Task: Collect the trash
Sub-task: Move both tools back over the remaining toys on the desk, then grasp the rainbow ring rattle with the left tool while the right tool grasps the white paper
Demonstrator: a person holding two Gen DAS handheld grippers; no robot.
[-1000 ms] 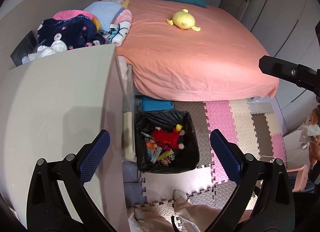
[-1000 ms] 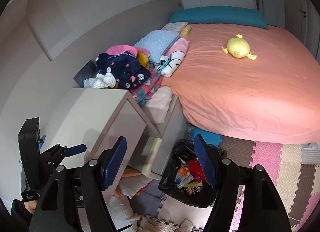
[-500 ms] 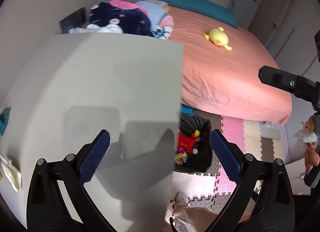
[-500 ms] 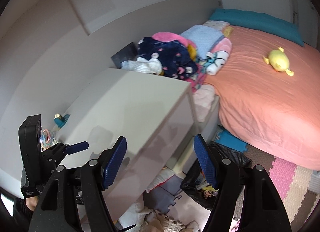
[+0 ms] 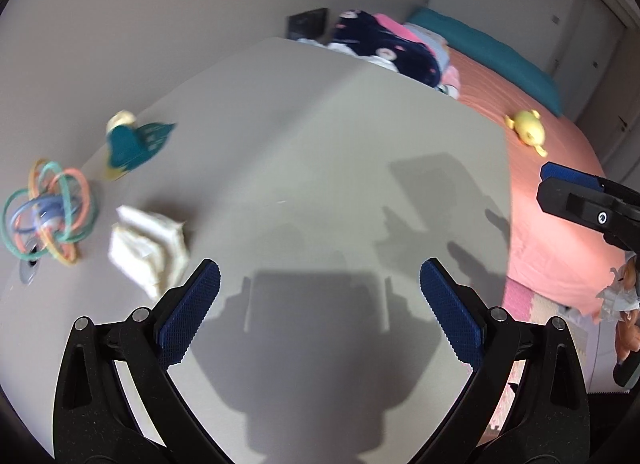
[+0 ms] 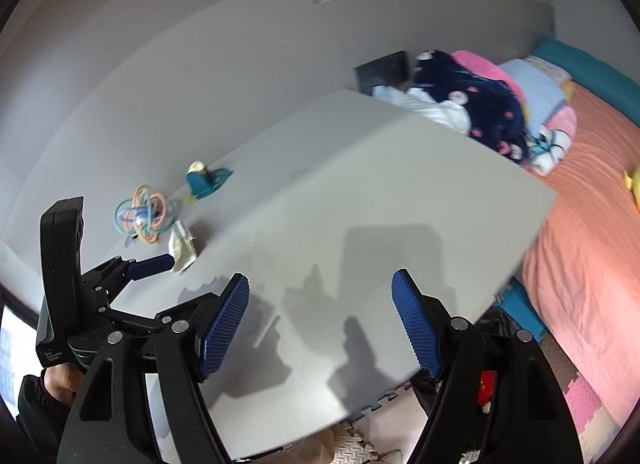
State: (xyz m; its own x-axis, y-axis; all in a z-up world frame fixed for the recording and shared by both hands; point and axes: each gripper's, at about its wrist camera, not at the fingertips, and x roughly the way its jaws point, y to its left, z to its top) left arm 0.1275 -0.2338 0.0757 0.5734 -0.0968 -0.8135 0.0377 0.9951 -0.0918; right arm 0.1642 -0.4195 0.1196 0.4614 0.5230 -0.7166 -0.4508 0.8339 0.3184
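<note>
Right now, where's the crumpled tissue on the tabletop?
The crumpled tissue lies at the left of the white tabletop, just right of the ring toy and just ahead of the left gripper.

Ahead of our left gripper [image 5: 316,288], jaws wide apart, the white tabletop [image 5: 320,167] lies bare straight forward and to the right, so we have free passage there up to the far edge. To its forward left a crumpled tissue [image 5: 148,252] sits just beside the left finger. Beyond it a ring toy [image 5: 48,211] and a teal wrapper [image 5: 134,145] crowd the wall side, each apart from the next. Our right gripper [image 6: 320,316], also spread, has bare tabletop in front. To its left the left gripper blocks the way to the tissue. Past the table's far edge, piled clothes [image 6: 472,103] close off the corner.
</note>
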